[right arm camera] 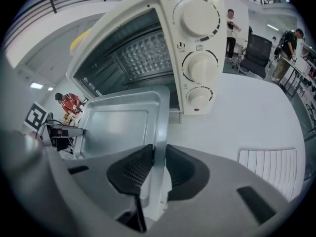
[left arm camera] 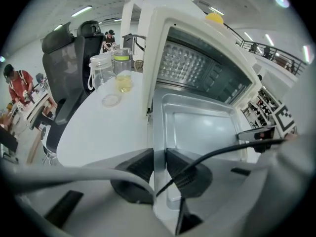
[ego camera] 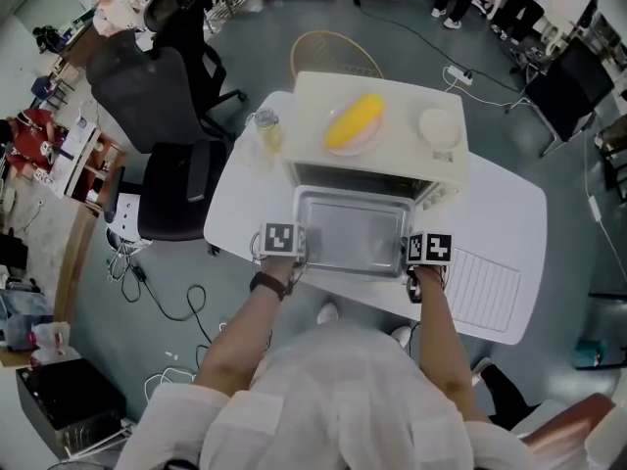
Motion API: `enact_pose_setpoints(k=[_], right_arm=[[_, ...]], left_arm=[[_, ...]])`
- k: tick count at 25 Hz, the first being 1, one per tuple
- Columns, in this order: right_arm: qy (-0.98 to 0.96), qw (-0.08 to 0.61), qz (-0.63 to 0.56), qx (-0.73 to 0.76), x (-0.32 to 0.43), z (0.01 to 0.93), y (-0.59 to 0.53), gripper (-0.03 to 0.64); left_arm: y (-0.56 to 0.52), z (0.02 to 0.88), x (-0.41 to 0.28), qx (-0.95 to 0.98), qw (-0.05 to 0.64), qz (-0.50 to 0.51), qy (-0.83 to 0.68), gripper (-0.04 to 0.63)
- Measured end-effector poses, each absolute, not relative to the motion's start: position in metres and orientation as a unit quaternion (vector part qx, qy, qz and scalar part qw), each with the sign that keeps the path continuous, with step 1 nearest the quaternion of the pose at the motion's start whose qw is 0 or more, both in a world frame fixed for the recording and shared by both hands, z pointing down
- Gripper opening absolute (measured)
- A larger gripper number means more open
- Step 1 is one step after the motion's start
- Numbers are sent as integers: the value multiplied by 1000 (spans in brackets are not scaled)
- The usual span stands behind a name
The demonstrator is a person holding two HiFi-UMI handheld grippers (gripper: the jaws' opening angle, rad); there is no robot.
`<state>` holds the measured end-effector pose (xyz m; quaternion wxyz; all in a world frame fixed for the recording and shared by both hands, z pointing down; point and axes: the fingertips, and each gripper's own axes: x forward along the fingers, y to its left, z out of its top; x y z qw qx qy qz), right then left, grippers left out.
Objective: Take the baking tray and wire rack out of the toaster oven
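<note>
The white counter (ego camera: pixel 509 213) carries the oven (ego camera: pixel 313 106), its mouth facing me. The tray (ego camera: pixel 353 233) is mostly outside that mouth, level, with its far edge near the opening. The rack (ego camera: pixel 485 287) already lies flat on the counter just right of the oven, clear of the tray's path. My left hand-held gripper (left arm camera: pixel 158 154) pinches the tray's left rim and my right hand-held gripper (right arm camera: pixel 159 157) pinches its right rim. I judge that one grip on each side keeps the tray from tipping.
</note>
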<state>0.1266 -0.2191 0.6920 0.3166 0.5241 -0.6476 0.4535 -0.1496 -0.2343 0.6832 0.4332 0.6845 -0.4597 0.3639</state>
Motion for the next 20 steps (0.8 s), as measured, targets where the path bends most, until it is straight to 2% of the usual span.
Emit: enact_pose_setpoints(k=[9,15,18,20], right_arm=[[-644,303,458,533,161,678,-176,83],[-625,298,467,550,218,675,-145,83],[-620,294,473,553,240,675,-126,83],[-616,290,476,557,260,673,-117,84]], left_arm=[[-193,667,-111,698,431,355,-448,74],[-175,662,-51,714,429,359,-422,72],[-175,660,-39,720,391,373,-437,72],[-164,660,-16,720,403,376,-422,72]])
